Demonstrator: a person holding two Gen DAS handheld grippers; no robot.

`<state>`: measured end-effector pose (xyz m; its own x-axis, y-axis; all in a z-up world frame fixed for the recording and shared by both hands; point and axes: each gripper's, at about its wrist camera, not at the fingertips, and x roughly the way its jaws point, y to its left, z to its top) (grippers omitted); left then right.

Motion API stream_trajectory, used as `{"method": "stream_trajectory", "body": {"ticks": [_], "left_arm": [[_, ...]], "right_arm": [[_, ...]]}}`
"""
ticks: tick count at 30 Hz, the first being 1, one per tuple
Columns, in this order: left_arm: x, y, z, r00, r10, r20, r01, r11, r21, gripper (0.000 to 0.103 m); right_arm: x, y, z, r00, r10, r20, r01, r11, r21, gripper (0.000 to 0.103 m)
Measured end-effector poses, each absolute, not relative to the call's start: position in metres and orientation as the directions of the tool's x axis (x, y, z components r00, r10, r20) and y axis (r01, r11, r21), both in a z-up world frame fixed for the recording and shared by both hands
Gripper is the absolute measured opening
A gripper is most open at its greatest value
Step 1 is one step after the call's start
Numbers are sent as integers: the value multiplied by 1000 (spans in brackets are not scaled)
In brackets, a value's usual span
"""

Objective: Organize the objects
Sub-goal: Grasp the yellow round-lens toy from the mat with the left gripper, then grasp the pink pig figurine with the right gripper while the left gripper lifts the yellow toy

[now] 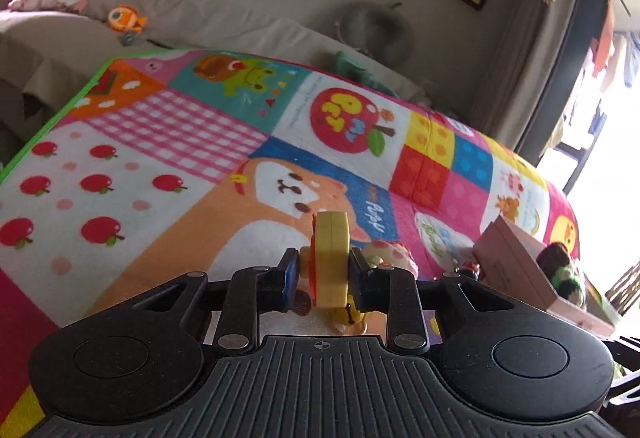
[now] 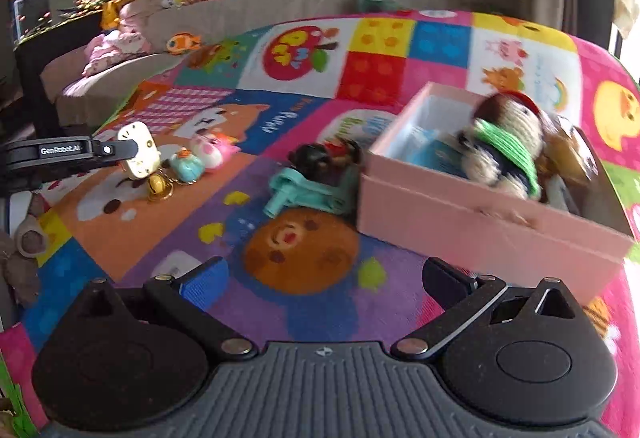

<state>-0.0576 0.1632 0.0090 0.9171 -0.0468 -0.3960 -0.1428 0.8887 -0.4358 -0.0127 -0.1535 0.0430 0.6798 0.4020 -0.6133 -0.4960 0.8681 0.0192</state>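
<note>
My left gripper [image 1: 324, 270] is shut on a cream-yellow keychain charm [image 1: 330, 258], held edge-on above the colourful mat; the charm also shows in the right wrist view [image 2: 140, 150], with a small bell hanging under it. My right gripper [image 2: 324, 274] is open and empty above the mat, in front of a pink box [image 2: 480, 222]. A knitted doll with a green scarf [image 2: 504, 142] lies in the box. On the mat lie a teal charm [image 2: 188, 166], a pink-white charm [image 2: 212, 152] and a dark toy on a teal piece [image 2: 316, 178].
The patchwork play mat [image 1: 160, 158] covers the surface. A beige sofa [image 1: 192, 10] with plush toys stands behind it. A fish tank [image 2: 60, 6] stands at the far left. The pink box also shows at the right in the left wrist view [image 1: 516, 262].
</note>
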Motion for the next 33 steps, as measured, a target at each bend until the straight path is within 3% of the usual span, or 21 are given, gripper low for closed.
{"method": "stream_trajectory", "body": {"ticks": [8,11,16,21,24,29,33], "left_arm": [[-66,166,8,932,-52,-359,-127,880,-458,30],[-69,172,6,939,-38,-341,-145,856,-496,30],[-70,179,3,941,-49,-334,-148,830,-537,30],[-71,180,3,943,-48,-330,-147,828,-540,30],[-71,180,3,942,-49,-331,-146,829,-539,30],[-70,174,6,940,-45,-338,-142,850,-508,30],[-67,156,12,925,-151,-347,-41,872,-489,30]], "right_arm": [[34,-54,56,615,523,-590,-667,744,-35,102],[50,-27,46,602,517,-608,-691,719,-74,95],[65,0,32,565,531,-631,-736,671,-94,91],[67,9,35,534,545,-646,-752,656,-68,65],[55,-5,44,558,520,-647,-726,683,-77,62],[21,-80,72,566,536,-626,-665,746,37,61],[-19,-153,87,623,504,-598,-589,805,65,61]]}}
